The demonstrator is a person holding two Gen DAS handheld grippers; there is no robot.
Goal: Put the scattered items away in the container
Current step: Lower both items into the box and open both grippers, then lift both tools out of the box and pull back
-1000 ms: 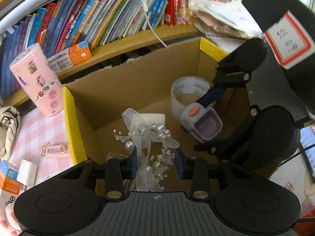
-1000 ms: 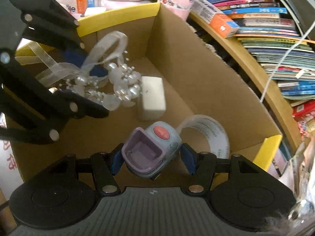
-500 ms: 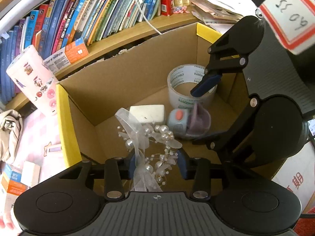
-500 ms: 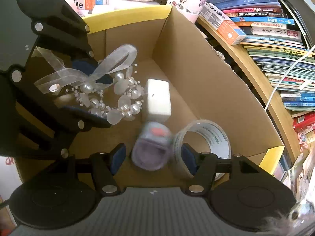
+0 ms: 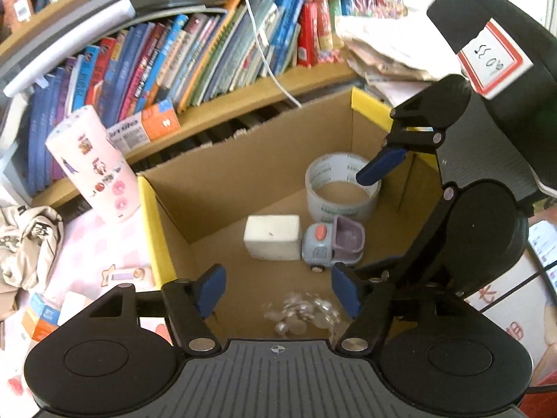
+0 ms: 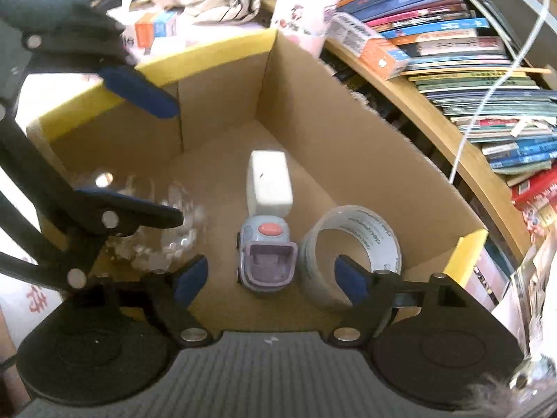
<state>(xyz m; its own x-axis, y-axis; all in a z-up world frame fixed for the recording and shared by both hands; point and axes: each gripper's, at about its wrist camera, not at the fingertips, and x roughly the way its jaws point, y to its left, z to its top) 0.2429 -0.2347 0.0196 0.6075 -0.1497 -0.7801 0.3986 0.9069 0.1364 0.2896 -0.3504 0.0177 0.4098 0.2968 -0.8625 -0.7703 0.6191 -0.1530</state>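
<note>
The cardboard box (image 5: 222,188) takes it all: inside, against its far wall, the tape roll (image 5: 343,188); mid-floor the white block (image 5: 272,232), the toy truck (image 5: 332,244) touching it. Left gripper (image 5: 276,287) has just been opening, jaws wide, nothing between them; below, blurred, what looks like the pearl ribbon (image 5: 301,315). Right gripper (image 6: 269,277) likewise just opening, empty above the truck.

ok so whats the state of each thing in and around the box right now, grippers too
cardboard box: open-topped, upright
tape roll: in box, on its side
toy truck: in box, on its wheels, released
white block: in box, lying flat
pearl ribbon bow: in box, blurred
left gripper: open, jaws just opening, empty
right gripper: open, jaws just opening, empty
pink tube: upright outside box
</note>
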